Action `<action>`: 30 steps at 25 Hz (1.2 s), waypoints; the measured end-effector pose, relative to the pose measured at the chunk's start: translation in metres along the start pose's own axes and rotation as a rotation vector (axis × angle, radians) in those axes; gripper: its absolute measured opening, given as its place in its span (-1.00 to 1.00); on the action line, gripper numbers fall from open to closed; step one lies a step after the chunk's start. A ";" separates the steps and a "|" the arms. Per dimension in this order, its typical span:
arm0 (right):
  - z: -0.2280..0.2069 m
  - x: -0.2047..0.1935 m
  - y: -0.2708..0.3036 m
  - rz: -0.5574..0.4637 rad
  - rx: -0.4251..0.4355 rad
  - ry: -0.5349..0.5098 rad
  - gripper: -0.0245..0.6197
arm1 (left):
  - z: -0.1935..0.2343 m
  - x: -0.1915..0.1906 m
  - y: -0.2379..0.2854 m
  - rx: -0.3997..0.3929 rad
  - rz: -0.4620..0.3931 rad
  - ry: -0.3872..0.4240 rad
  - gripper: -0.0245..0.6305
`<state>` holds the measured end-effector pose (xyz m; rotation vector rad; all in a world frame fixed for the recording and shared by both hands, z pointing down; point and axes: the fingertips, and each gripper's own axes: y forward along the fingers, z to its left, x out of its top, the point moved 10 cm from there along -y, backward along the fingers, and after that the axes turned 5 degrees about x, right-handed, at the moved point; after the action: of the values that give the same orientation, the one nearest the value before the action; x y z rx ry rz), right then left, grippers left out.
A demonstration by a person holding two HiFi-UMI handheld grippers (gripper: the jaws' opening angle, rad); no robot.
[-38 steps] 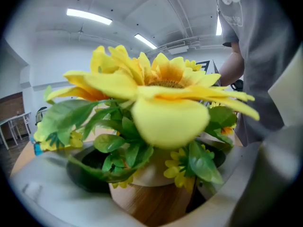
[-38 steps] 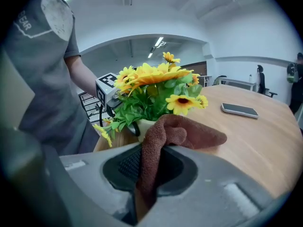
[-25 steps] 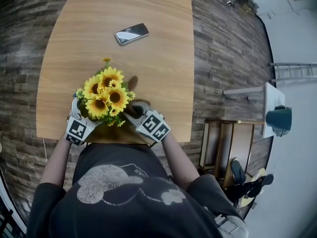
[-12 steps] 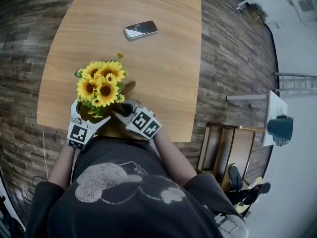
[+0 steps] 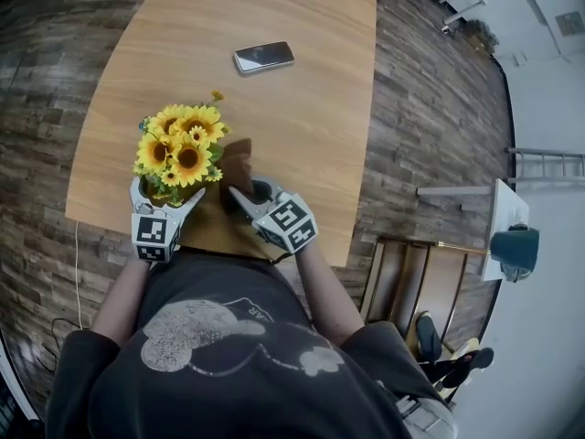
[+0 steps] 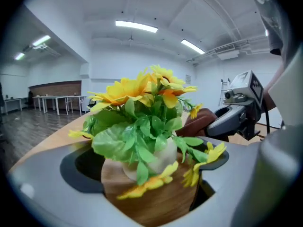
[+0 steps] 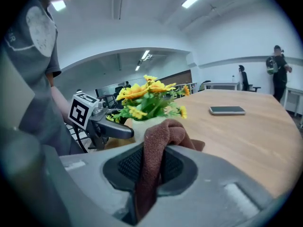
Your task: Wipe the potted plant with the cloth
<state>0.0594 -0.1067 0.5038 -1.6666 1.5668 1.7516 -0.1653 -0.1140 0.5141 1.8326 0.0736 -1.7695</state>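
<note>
The potted plant (image 5: 178, 152) has yellow sunflowers and green leaves in a small pale pot (image 7: 142, 123), and it stands near the table's front edge. My left gripper (image 5: 166, 197) is shut on the pot (image 6: 154, 157), one jaw on each side. In the left gripper view the leaves (image 6: 137, 136) hang over the jaws. My right gripper (image 5: 245, 196) is shut on a brown cloth (image 5: 238, 159). The cloth (image 7: 158, 145) bunches up between the jaws and lies against the plant's right side.
A phone (image 5: 263, 57) lies flat on the wooden table (image 5: 302, 126), farther back. The table's front edge runs just under both grippers. A metal stool frame (image 5: 416, 263) stands on the plank floor to the right. Two people (image 7: 277, 70) stand far off in the room.
The plant and my left gripper have shifted left and farther from the phone. My right gripper has brought the brown cloth up against the plant's right side.
</note>
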 end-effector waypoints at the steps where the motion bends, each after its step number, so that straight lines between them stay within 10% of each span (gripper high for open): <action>1: -0.007 -0.001 -0.007 -0.005 -0.027 0.012 -0.78 | -0.001 0.002 0.003 0.024 0.001 -0.013 0.98; 14: -0.067 0.030 -0.004 0.075 -0.105 -0.161 -0.78 | -0.007 0.007 0.028 0.097 0.025 -0.040 0.66; 30: -0.088 0.069 0.084 0.215 0.031 -0.442 -0.78 | 0.023 -0.006 0.021 -0.158 0.035 0.071 0.50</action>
<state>0.0211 -0.2412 0.5097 -1.0271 1.5890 2.0128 -0.1777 -0.1396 0.5291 1.7717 0.2021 -1.6261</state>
